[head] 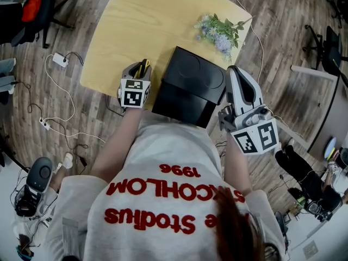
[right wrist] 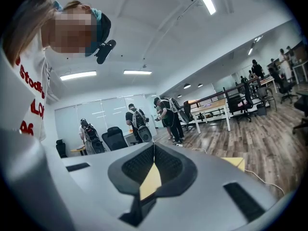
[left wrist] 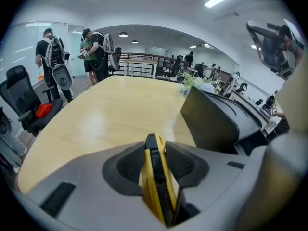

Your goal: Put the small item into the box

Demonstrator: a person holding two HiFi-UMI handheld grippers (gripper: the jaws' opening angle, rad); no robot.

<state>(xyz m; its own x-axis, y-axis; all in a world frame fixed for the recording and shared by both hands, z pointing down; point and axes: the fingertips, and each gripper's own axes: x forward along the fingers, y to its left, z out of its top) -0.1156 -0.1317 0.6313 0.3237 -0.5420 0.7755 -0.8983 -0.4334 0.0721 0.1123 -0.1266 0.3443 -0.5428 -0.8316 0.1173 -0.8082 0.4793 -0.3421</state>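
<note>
Left hand-held gripper [head: 141,67] is clamped on the small item, a slim yellow-and-black cutter [left wrist: 155,177]. It stands on edge between the pads, its tip poking out past them. It hangs over the near bench [head: 136,26] edge, just left of the box [head: 190,86] and not yet over it.

Right hand-held gripper [right wrist: 153,150]: jaws together at the tips, nothing between them. It sits just right of the box, pointing out across the room.

The box is black, near the front of the bench, with flowers [head: 220,31] behind it. From the left gripper view a dark flat panel rises on its near side. I read that as a raised lid, but I can't settle it from here.

Handling, my read:
- The cutter looks light and rigid, a hard plastic shell, so it won't flex or crush under the pads
- The flat sides look smooth, so it could pivot or slide if pinched near one end
- Best hold is across the two flat faces at mid-body, which is roughly the present grip
- I can't tell whether the blade is out, so I'd treat the tip as sharp and keep it off the box wall
- It is narrow, so it should drop clean once the jaws part over the opening
</note>
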